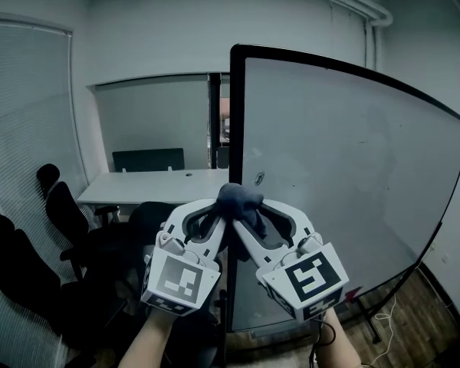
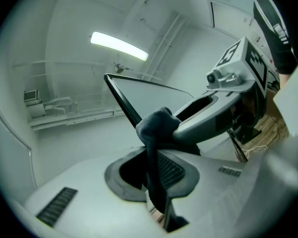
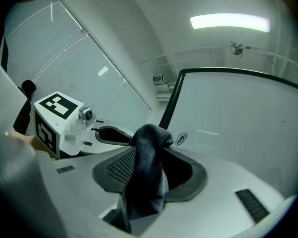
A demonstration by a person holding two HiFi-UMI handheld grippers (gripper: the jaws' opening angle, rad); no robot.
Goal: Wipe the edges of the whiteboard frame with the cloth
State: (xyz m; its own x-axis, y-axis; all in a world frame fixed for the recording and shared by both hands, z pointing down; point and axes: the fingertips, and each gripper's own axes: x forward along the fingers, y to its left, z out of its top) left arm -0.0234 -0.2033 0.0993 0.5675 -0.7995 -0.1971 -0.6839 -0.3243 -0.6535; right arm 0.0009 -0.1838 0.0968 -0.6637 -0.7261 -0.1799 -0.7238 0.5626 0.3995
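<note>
Far left: dark office chairs (image 1: 57,205) against the blinds, with a pale desk (image 1: 149,185) behind them. My left gripper (image 1: 217,222) sat narrow, jaws clamped on a fold of the dark cloth (image 1: 241,201). The cloth was bunched between both sets of tips, level with the left upright of the whiteboard frame (image 1: 236,129); touching or not, I couldn't tell. My right gripper (image 1: 262,219) stood wide, pads off the cloth, though the cloth hung in its gap. The grippers met tip to tip. The whiteboard (image 1: 353,167) filled the right side, with a small round mark (image 1: 259,179) near its left edge.
</note>
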